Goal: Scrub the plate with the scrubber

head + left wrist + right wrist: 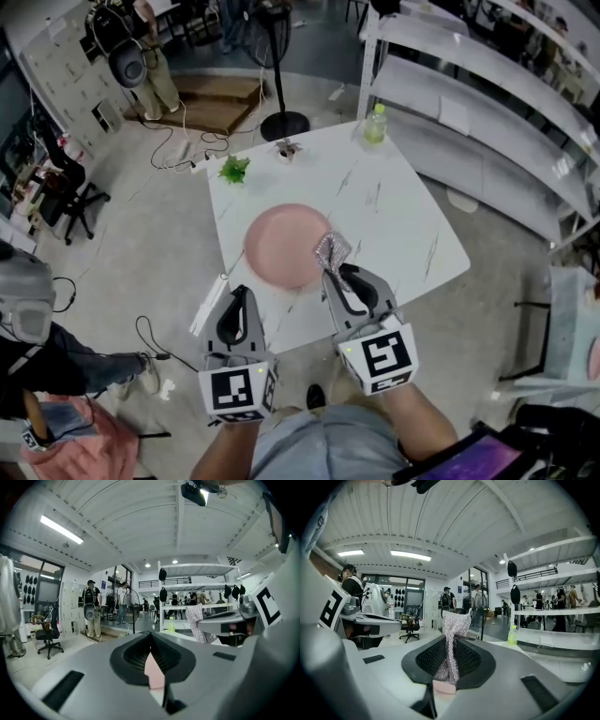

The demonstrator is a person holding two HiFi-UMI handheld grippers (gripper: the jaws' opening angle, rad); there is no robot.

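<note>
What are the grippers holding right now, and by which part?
The right gripper pinches the scrubber by its lower end, and the rest stands up past the jaws. The left gripper is shut, with no clear hold on anything.

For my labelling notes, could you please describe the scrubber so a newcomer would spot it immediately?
On the white table, find the pink plate at its middle. Over the plate's near right rim, the right gripper pinches the scrubber: a crumpled, glittery silver mesh, unlike anything nearby.

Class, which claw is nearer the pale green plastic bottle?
Right. The right claw is toward the person and slightly left of the pale green plastic bottle; the left claw is much further left.
</note>
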